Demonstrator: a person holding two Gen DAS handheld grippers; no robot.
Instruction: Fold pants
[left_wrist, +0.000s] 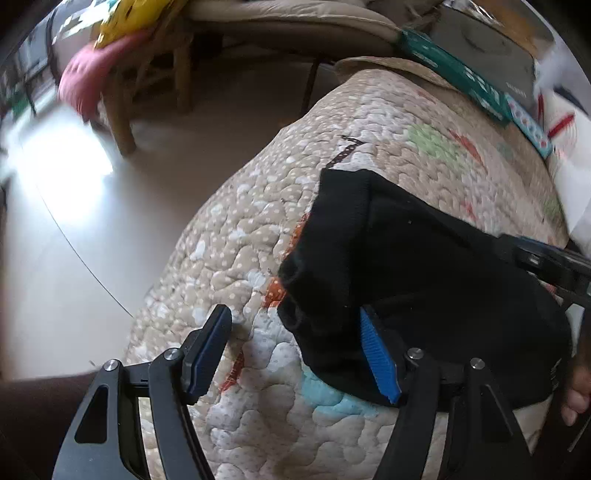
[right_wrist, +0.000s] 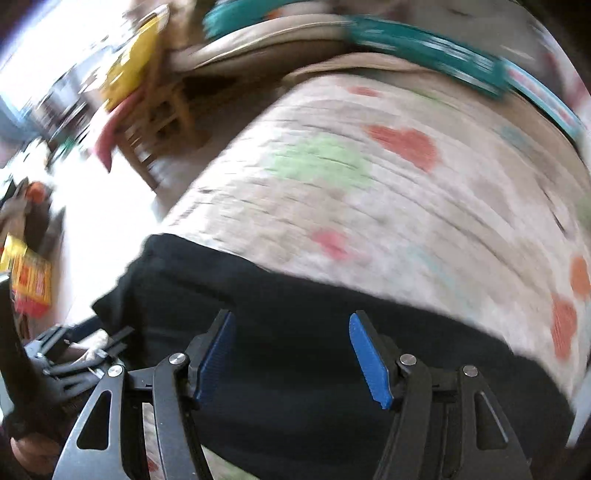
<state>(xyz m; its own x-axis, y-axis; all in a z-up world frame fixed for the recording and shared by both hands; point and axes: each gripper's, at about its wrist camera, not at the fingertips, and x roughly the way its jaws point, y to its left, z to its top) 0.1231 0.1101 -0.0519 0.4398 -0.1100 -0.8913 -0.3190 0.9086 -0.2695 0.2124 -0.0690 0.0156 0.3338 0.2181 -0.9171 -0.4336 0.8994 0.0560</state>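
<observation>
Nearest the left wrist camera, the left gripper (left_wrist: 295, 350) has its fingers apart and clamped on nothing: the left finger (left_wrist: 207, 354) hangs over bare quilt, the right finger (left_wrist: 380, 358) lies against the edge of the black pants (left_wrist: 424, 266). The pants sit in a thick, bunched bundle on the patterned quilt (left_wrist: 258, 229) (layers stacked, edges rounded and soft, the cloth so dark that few creases can be read). At the far right of that view the other gripper's black frame reaches over the bundle.

In the right wrist view, heavily blurred, the right gripper (right_wrist: 291, 354) also has its fingers apart, with the dark pants (right_wrist: 295, 295) spread beneath and between them; the blue pads press on nothing. The pants form a wide dark band across the quilt (right_wrist: 369, 184), their upper edge running roughly straight.

Beyond the quilt lie teal boxes (left_wrist: 458, 74) along its far edge, a pale floor (left_wrist: 74, 240), and a wooden chair (left_wrist: 155, 85) carrying pink and yellow things.
</observation>
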